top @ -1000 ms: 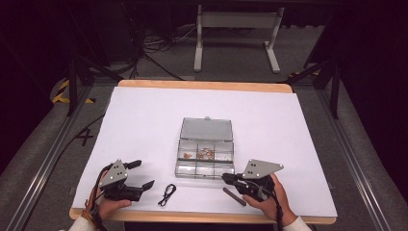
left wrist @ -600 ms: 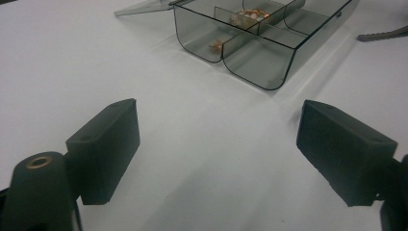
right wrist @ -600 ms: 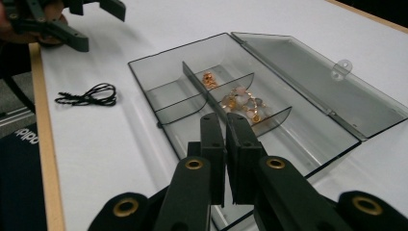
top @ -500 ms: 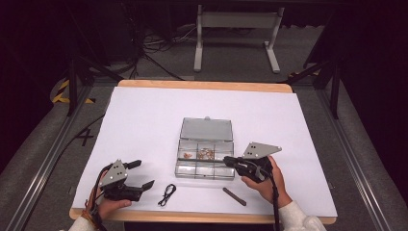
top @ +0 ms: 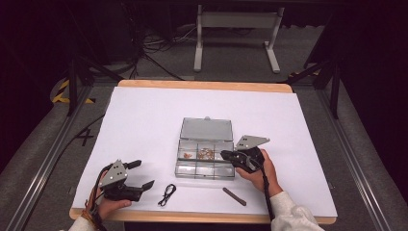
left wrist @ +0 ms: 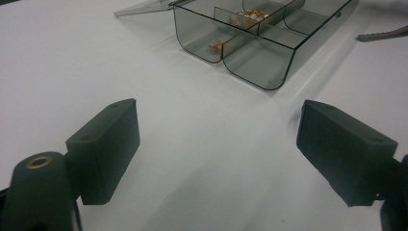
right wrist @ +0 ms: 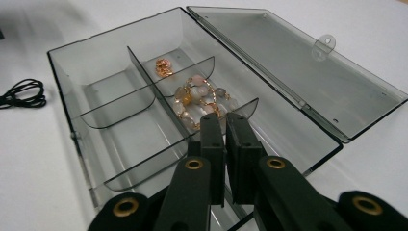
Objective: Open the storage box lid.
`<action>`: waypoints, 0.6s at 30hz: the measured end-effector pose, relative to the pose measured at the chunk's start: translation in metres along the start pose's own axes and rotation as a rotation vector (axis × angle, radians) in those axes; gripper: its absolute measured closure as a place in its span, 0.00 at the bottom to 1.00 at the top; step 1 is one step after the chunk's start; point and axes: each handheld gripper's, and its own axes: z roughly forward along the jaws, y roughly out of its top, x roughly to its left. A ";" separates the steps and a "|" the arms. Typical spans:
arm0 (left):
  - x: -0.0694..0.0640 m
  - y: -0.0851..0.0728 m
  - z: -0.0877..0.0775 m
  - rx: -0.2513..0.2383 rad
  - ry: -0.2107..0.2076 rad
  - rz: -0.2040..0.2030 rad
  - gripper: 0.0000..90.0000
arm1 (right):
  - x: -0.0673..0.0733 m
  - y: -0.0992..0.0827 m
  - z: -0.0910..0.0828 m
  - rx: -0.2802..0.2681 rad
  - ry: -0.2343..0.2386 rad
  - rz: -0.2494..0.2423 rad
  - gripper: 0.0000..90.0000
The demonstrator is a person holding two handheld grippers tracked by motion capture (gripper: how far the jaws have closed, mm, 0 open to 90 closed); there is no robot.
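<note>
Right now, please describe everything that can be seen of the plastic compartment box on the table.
The compartment box looks like clear grey plastic, with its hinged lid open and lying flat behind it on the white table. Dividers split it into six compartments. A beaded bracelet lies in the middle back one, a small gold piece in the one beside it; the others look empty. The right hand-held gripper, jaws nearly together, is over its right end.

A white table (top: 144, 120) on dark floor, with a metal stand (top: 235, 29) behind.
</note>
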 end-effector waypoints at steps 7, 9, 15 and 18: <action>0.001 0.000 -0.001 -0.004 -0.001 -0.001 0.18 | 0.000 -0.002 0.006 0.016 -0.005 -0.001 0.97; 0.000 0.000 0.000 -0.003 0.000 0.003 0.18 | 0.000 -0.002 0.006 0.021 -0.006 -0.004 0.97; 0.000 0.000 0.000 -0.002 -0.002 0.002 0.18 | 0.000 -0.005 0.008 0.039 -0.021 -0.011 0.97; 0.000 0.000 0.000 0.000 -0.004 -0.003 0.18 | -0.001 -0.006 0.008 0.040 -0.020 -0.008 0.96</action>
